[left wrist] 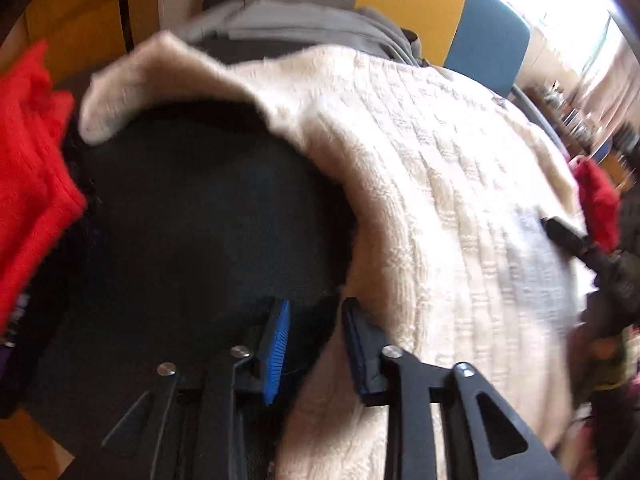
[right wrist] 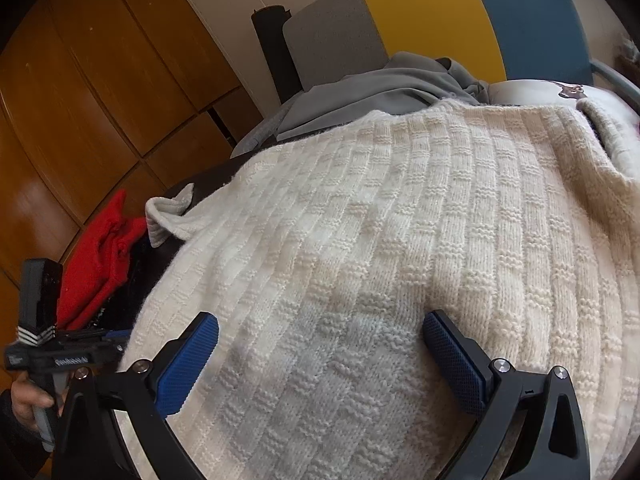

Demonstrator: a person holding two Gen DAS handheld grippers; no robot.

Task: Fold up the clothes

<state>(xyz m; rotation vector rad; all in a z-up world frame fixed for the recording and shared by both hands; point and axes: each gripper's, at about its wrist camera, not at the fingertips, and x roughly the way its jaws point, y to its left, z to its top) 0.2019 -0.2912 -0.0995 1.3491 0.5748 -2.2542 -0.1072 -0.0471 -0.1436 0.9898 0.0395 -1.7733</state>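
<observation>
With the left tongs [left wrist: 312,344] gaping slightly on nothing and the right tongs [right wrist: 320,364] spreading wide, empty, over the cream sweater [right wrist: 400,220], a shallow pinch is risking dragging the dark surface [left wrist: 192,208] underneath.

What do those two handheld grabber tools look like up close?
Each is a black plastic frame with triangular cut-outs and round silver bolt heads. The left gripper and right gripper both end in two fingers faced with bright blue, finely textured rubber pads. Seen from the right wrist, the left tool has a grey pistol-style handle, a white chevron marking and small white lettering, and a dark sleeve shows at the hand holding it.
</observation>
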